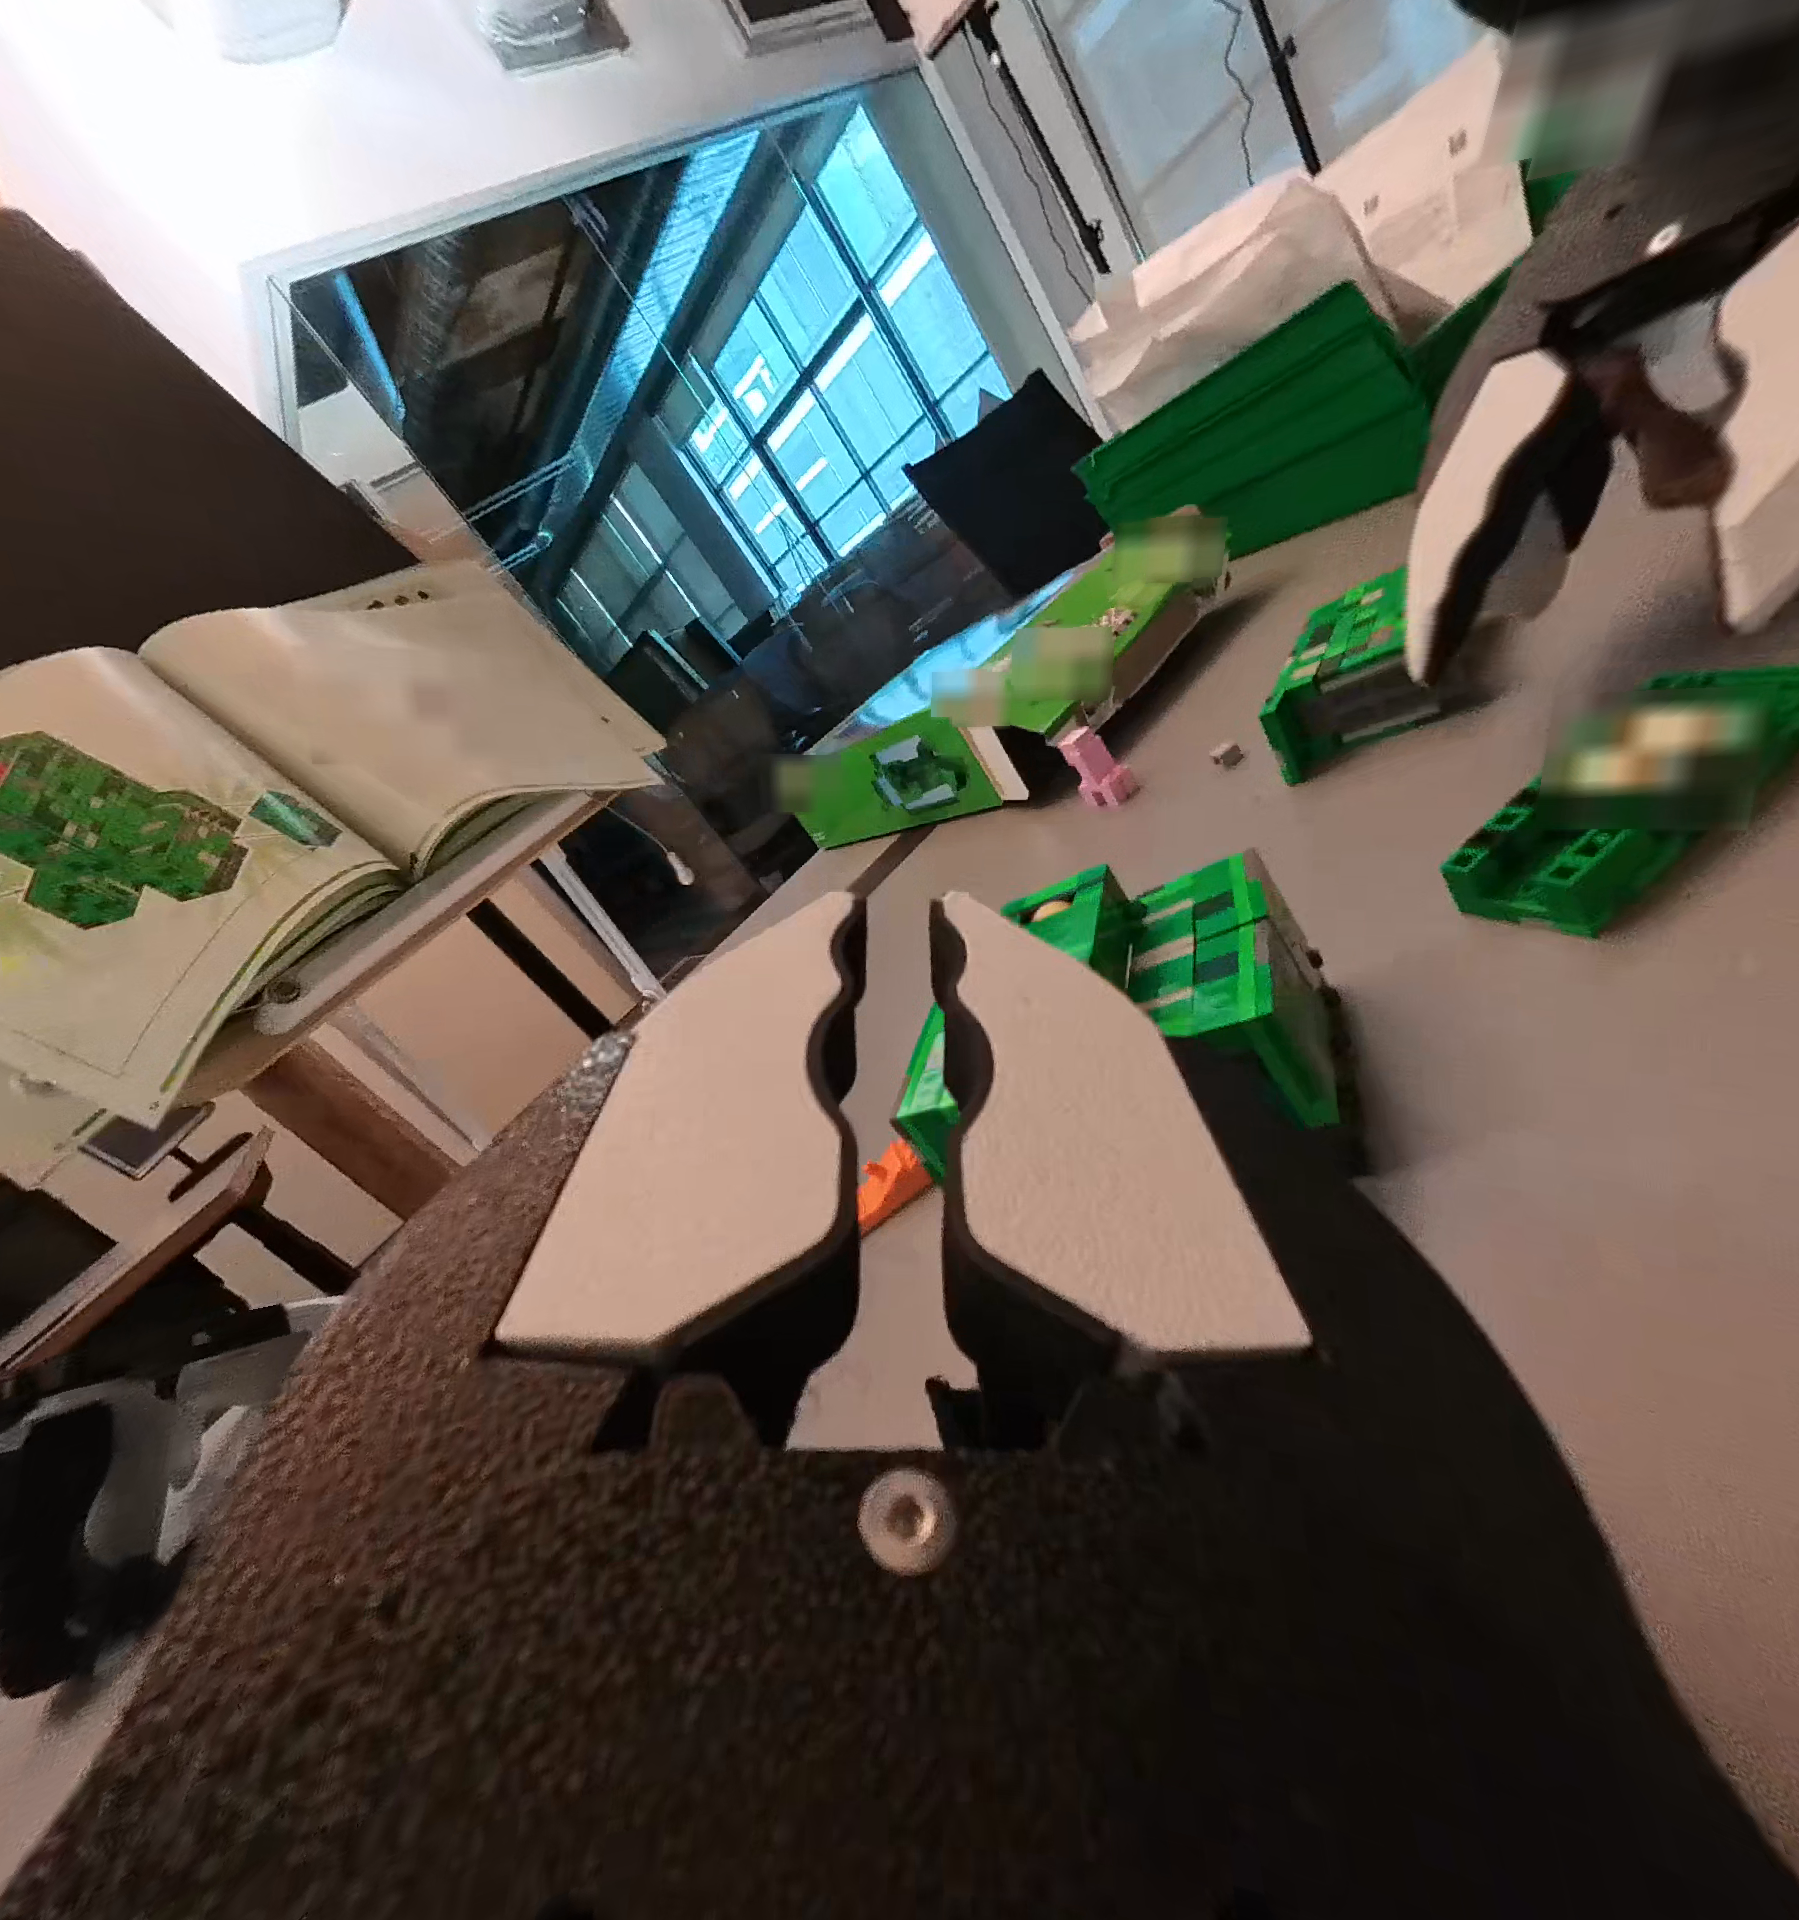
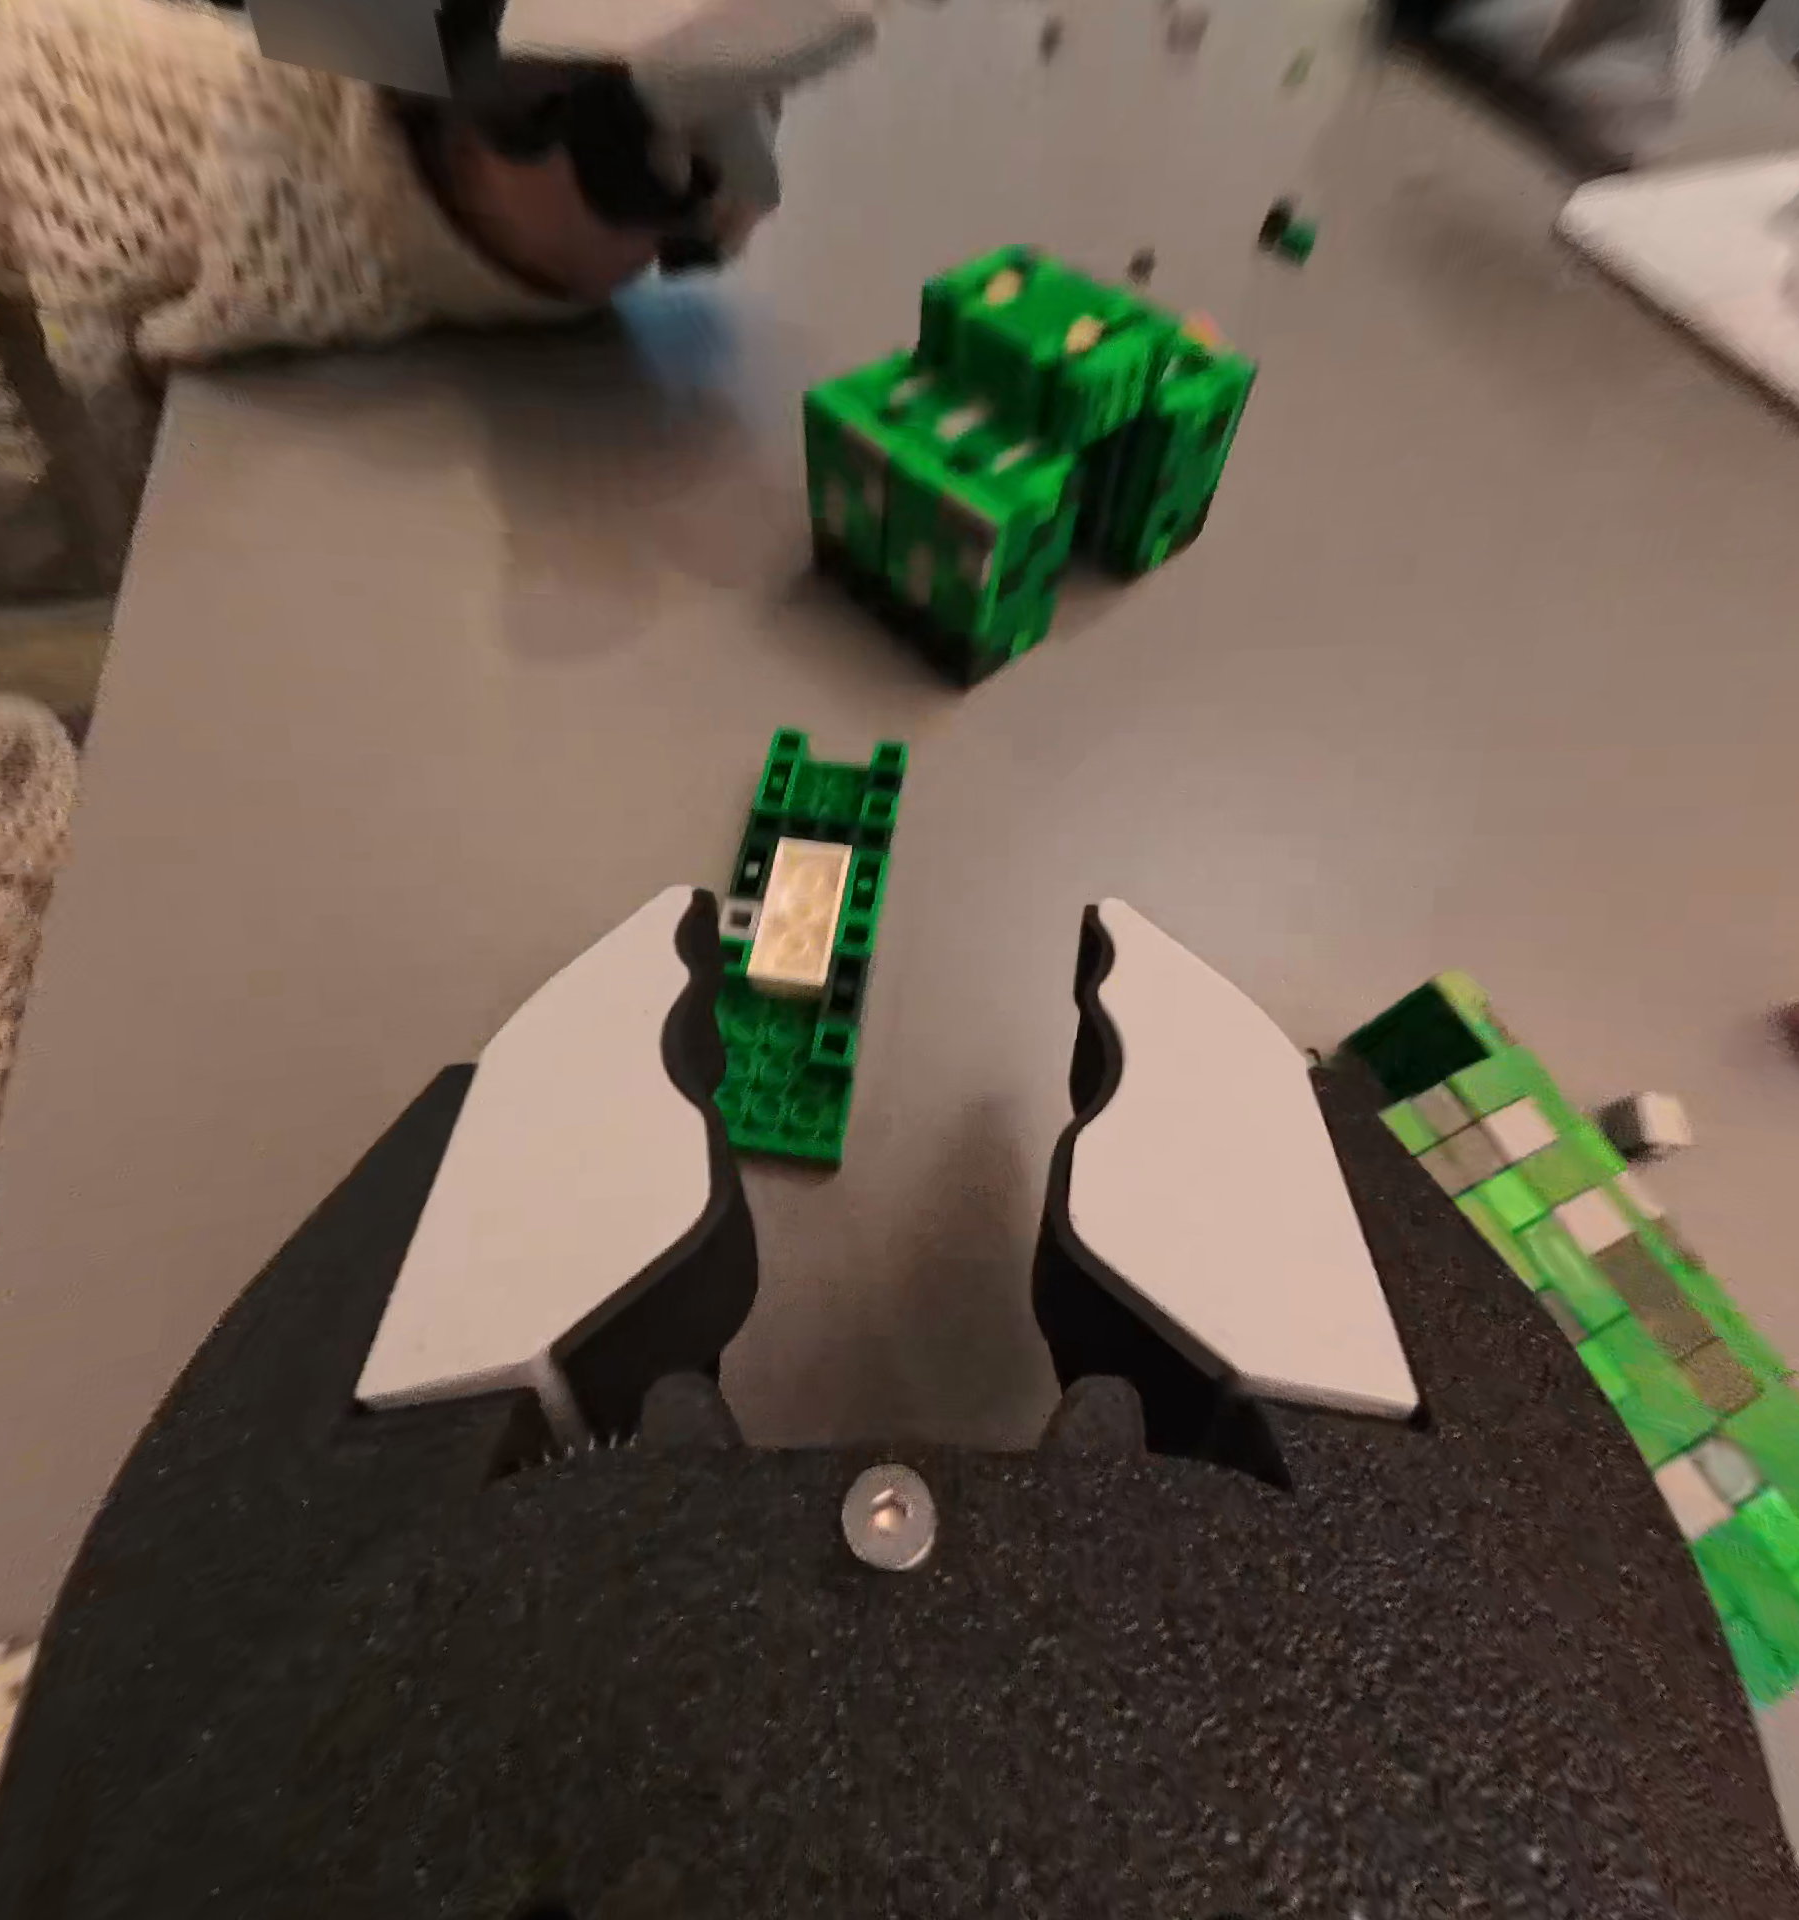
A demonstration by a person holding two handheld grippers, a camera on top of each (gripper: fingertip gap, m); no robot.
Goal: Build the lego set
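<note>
My right gripper (image 2: 895,914) is open and empty over the grey table (image 2: 407,727). A small green lego frame with a tan plate on it (image 2: 812,935) lies under the gap, close to the left finger. A green tiled lego panel (image 2: 1601,1320) lies to its right. A larger green block build (image 2: 1020,457) stands farther ahead and also shows in the left wrist view (image 1: 1217,966). My left gripper (image 1: 900,904) is almost closed with only a thin slit and holds nothing. The right gripper (image 1: 1581,623) also shows at the top right of the left wrist view.
An open instruction booklet (image 1: 199,821) rests on a stand at the left. The green set box (image 1: 978,707), a pink pig figure (image 1: 1097,769), an orange brick separator (image 1: 890,1184) and a small grey brick (image 2: 1648,1127) lie on the table. A person's knit sleeve (image 2: 95,208) is at the table's left edge. The left gripper's tips are roughly 20 cm from the right gripper's. The left gripper is farther from the small grey brick (image 2: 1648,1127), some 25 cm, than the right, some 12 cm.
</note>
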